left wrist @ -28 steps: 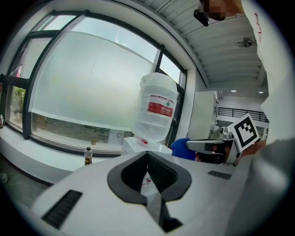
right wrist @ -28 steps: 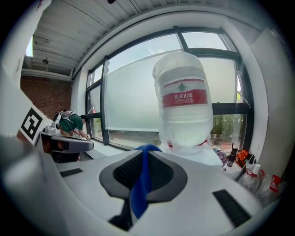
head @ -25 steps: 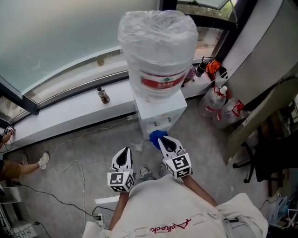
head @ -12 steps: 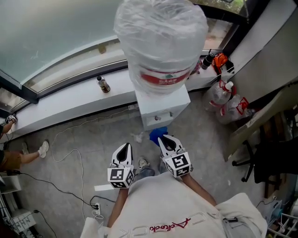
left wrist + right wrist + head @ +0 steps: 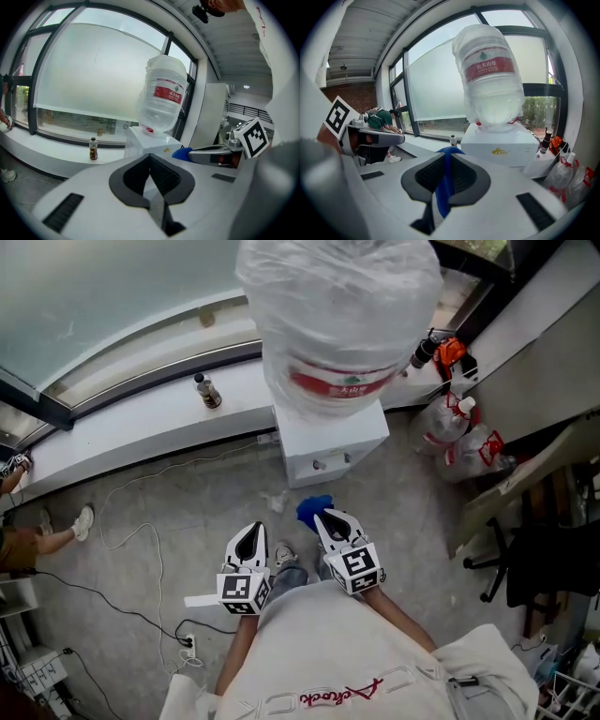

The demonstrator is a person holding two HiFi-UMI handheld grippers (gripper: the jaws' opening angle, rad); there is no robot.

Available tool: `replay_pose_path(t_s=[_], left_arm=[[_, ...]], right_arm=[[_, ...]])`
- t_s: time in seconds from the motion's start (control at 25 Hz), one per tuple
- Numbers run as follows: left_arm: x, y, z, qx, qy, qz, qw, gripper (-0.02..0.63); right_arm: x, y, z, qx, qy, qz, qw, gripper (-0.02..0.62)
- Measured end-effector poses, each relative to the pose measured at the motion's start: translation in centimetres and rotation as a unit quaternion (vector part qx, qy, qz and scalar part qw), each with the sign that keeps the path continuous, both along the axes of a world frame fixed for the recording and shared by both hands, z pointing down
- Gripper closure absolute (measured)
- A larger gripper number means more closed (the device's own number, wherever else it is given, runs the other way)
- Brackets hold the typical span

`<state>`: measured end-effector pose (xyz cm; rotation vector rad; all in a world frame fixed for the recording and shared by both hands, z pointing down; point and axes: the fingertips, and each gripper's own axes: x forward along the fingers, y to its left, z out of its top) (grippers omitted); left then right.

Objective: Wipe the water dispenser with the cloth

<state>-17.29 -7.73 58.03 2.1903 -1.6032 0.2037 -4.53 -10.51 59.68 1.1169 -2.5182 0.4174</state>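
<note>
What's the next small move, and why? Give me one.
Probably ease the right claw forward until the cloth meets the front of the dispenser. The claw is shut on the cloth but hangs short of the white body, not touching it, so wiping can't start.

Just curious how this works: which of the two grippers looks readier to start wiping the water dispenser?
Probably the right. The right gripper is shut on the blue cloth and sits just in front of the water dispenser. The left gripper is shut with nothing between its jaws.
</note>
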Motion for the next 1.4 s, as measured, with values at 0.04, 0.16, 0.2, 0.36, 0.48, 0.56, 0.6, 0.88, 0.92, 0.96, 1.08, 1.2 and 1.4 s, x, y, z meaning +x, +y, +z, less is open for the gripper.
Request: replay_pose_path(t_s=[0.04, 0.16, 0.2, 0.36, 0.48, 0.56, 0.6, 0.88, 0.92, 0.96, 1.08, 1.2, 1.4], left_arm=[[-0.1, 0.1, -0.1, 0.000, -0.001, 0.000, 1.0000, 0.594], [-0.5, 0.2, -0.3, 0.001, -0.002, -0.004, 1.0000, 0.594], [-0.6, 0.3, -0.3, 0.002, -0.002, -0.005, 1.0000, 0.594], [-1.1, 0.5, -0.4, 0.001, -0.006, -0.008, 1.0000, 0.594], [-1.3, 0.6, -0.5, 0.001, -0.006, -0.011, 0.9999, 0.594], [-1.3, 0.7, -0.4, 0.000, -0.005, -0.013, 0.9999, 0.594], [-1.3, 0.7, -0.4, 0.000, -0.004, -0.014, 0.9999, 0.594], [-1.1, 0.7, -0.1, -0.003, 0.000, -0.014, 0.9999, 0.594], [-1.0, 0.7, -0.1, -0.002, 0.000, -0.014, 0.9999, 0.594], [-1.0, 0.6, -0.2, -0.001, 0.001, -0.013, 0.9999, 0.594], [-1.0, 0.5, -0.3, -0.001, 0.000, -0.014, 0.9999, 0.594], [-1.0, 0.3, -0.4, 0.000, 0.000, -0.016, 0.9999, 0.594], [-0.8, -0.2, -0.5, 0.001, -0.001, -0.013, 0.9999, 0.594]], right_arm=[[-0.3, -0.2, 0.1, 0.001, 0.001, -0.002, 1.000, 0.557], [-1.4, -1.5, 0.1, 0.008, 0.002, -0.012, 1.000, 0.557], [-1.8, -2.1, 0.1, 0.011, 0.002, -0.015, 1.000, 0.557], [-3.4, -5.5, -0.6, 0.032, 0.003, -0.023, 0.999, 0.557], [-4.3, -8.2, -1.4, 0.049, 0.004, -0.020, 0.999, 0.557], [-4.8, -9.9, -1.8, 0.058, 0.005, -0.015, 0.998, 0.557], [-5.0, -10.6, -2.0, 0.061, 0.006, -0.013, 0.998, 0.557], [-6.5, -15.1, -0.1, 0.049, 0.029, -0.006, 0.998, 0.557], [-6.6, -15.7, 0.5, 0.041, 0.035, -0.002, 0.999, 0.557], [-6.6, -16.2, 1.1, 0.033, 0.040, 0.001, 0.999, 0.557], [-6.3, -17.3, 2.1, 0.020, 0.051, 0.005, 0.999, 0.557], [-5.6, -18.0, 2.4, 0.013, 0.057, 0.008, 0.998, 0.557], [-4.1, -18.5, 2.6, 0.011, 0.062, 0.017, 0.998, 0.557]])
